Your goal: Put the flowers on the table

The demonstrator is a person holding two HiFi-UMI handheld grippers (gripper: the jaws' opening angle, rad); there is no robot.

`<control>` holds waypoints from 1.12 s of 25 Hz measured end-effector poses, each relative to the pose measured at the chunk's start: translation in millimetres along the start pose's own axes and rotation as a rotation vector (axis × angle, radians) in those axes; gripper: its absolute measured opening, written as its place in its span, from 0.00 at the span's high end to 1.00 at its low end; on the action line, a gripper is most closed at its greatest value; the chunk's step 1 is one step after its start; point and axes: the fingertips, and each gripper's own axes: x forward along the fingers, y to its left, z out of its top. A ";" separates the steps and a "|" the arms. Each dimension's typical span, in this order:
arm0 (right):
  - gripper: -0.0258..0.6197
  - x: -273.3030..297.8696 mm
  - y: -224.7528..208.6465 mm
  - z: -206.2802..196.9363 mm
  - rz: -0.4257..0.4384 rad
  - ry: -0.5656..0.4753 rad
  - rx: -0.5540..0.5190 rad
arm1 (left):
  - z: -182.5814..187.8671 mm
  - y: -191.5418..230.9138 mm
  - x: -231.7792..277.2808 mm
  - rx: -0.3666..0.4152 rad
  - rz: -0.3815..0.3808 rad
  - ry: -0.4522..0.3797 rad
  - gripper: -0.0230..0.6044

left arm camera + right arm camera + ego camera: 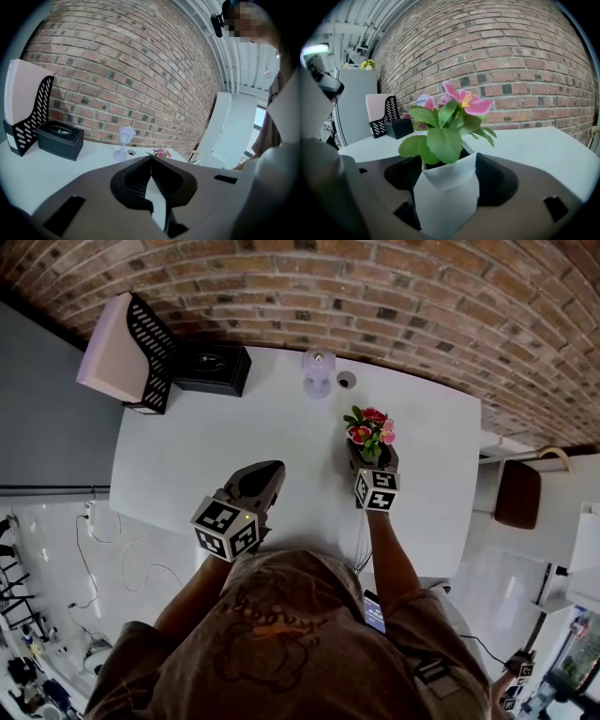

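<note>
A small white pot of pink flowers (446, 187) with green leaves sits between the jaws of my right gripper (447, 185), which is shut on it. In the head view the flowers (370, 432) stand over the right part of the white table (187, 460), just ahead of the right gripper (373, 465). My left gripper (261, 479) hovers at the table's near edge, left of the flowers. Its jaws meet at the tips with nothing between them (151, 161). The flowers (161, 153) peek over those jaws in the left gripper view.
At the table's back left stand a black mesh file holder (141, 352) with pink folders and a black tissue box (211, 367). A small lilac lantern ornament (318, 371) and a cable hole (346, 380) are near the brick wall. A brown chair (517, 493) is to the right.
</note>
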 end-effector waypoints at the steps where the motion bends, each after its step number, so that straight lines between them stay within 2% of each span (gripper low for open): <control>1: 0.40 0.1 0.5 0.3 0.001 0.000 0.002 | 0.2 0.1 0.4 -0.001 -0.001 -0.001 0.93; 5: 0.42 -0.7 1.5 1.5 0.013 0.003 0.028 | 0.4 -1.4 2.8 -0.007 -0.011 0.000 0.93; 14: 0.36 -20.3 4.0 15.2 0.016 -0.012 0.067 | 0.5 -9.5 4.3 -0.004 -0.051 0.001 0.93; 28: 0.37 -89.5 14.9 43.0 -0.021 -0.068 0.094 | 0.3 -22.8 -1.2 0.013 -0.126 -0.021 0.93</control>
